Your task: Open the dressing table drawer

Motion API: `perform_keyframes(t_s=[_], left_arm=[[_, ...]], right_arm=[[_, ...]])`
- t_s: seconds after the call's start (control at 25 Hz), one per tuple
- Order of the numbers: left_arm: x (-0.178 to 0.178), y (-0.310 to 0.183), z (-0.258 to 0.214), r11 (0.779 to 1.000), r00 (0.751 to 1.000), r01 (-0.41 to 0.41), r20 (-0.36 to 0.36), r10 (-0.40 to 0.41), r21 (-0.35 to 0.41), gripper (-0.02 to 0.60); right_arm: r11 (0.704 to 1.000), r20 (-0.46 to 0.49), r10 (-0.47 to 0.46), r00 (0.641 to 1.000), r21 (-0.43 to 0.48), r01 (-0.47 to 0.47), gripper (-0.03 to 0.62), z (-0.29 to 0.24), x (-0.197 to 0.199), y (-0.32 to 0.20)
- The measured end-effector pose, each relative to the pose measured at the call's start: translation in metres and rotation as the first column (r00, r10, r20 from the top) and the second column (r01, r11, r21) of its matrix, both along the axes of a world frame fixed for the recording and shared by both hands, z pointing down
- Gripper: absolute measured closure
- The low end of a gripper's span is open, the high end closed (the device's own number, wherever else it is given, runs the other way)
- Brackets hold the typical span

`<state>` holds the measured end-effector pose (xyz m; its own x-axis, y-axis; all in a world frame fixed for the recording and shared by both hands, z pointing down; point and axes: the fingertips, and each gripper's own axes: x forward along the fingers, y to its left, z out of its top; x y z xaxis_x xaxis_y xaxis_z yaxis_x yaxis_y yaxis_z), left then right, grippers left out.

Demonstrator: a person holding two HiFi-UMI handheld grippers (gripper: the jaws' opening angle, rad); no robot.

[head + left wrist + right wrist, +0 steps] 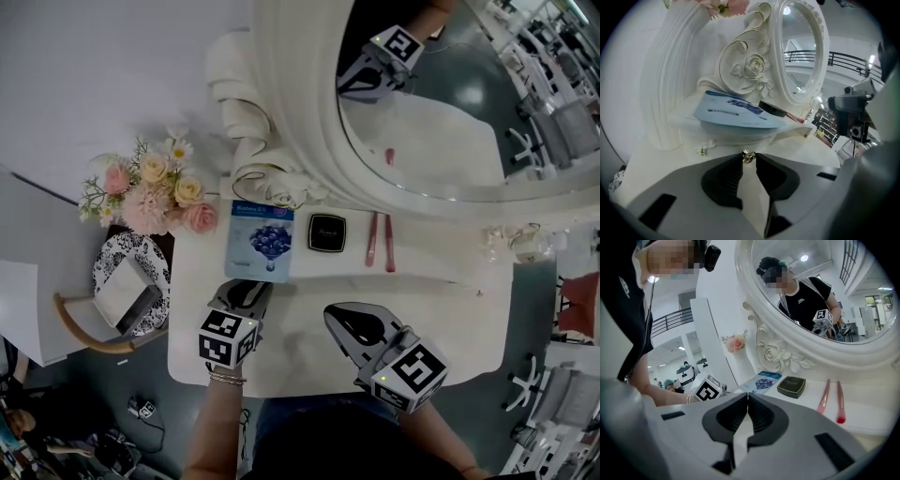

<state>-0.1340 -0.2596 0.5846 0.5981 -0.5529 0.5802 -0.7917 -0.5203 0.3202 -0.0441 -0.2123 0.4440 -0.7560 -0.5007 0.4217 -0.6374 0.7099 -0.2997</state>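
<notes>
The white dressing table [309, 361] has a raised shelf whose front holds a small drawer. A tiny gold drawer knob [749, 156] sits right between the tips of my left gripper [749, 158], and both tips touch it. A second gold knob [701, 151] shows further left on the same front. In the head view my left gripper [251, 287] points at the shelf front below a blue sachet [261, 239]. My right gripper [343, 324] hovers over the table's middle, shut and empty; in its own view the right gripper [748, 395] has its tips together.
On the shelf lie the blue sachet [733, 112], a black compact [327, 232] and two pink brushes [379, 241]. An oval mirror [441, 122] in a carved white frame rises behind. A flower bunch [150, 192] and a patterned plate [108, 262] stand at the left.
</notes>
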Motion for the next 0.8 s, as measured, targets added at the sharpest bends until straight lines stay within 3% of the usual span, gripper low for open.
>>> perform_keyframes(t_s=[0.8], left_arm=[[0.0,0.023,0.001,0.999,1.0,-0.009,-0.011,0.009,-0.04,0.485]], right_arm=[[1.0,0.005,-0.001,1.0,0.014,0.001,0.576,-0.008,0.005,0.012]])
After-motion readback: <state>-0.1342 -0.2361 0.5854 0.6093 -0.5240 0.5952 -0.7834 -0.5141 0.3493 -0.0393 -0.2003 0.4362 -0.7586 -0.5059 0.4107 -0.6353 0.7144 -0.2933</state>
